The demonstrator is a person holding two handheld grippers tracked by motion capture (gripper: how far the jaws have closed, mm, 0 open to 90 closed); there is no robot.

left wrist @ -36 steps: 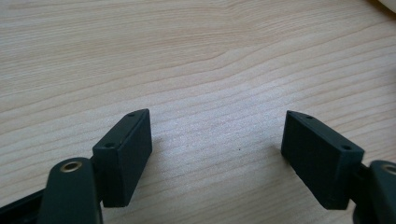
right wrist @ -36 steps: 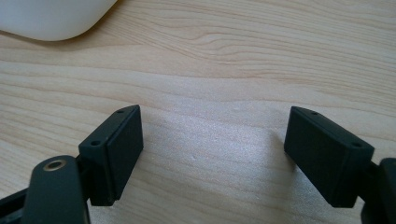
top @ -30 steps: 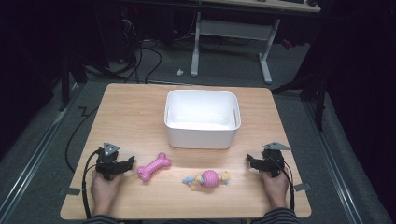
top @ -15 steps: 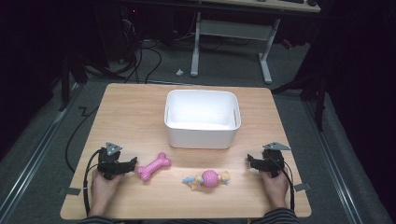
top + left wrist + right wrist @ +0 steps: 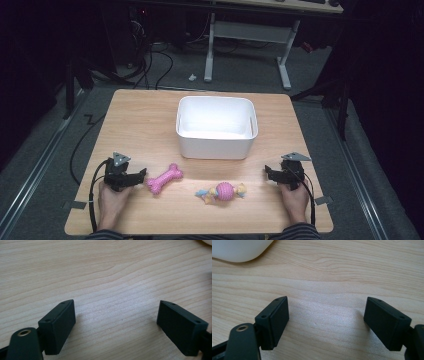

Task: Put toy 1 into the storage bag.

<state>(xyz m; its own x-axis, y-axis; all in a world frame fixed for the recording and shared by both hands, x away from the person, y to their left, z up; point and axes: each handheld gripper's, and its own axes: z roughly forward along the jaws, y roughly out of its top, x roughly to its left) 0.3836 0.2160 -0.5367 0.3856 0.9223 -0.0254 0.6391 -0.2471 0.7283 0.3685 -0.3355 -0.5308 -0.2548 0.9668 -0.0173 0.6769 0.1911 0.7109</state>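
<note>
Both hands rest low on the table [image 5: 140, 120], knuckles up. The left gripper [image 5: 139, 176], jaws just opened wide and empty, points at the pink bone toy [image 5: 164, 178] just beyond its fingertips. The right gripper [image 5: 270, 173] gapes empty too, the ball rope toy [image 5: 222, 191] near its tips.

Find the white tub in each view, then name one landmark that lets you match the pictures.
High view: the white tub stands mid-table, toward the far edge.
Left gripper view: a pale sliver at the top right corner may be it; too small to tell.
Right gripper view: the white tub's rounded corner is at the top left.
Shared landmark: the light wood-grain table.
</note>
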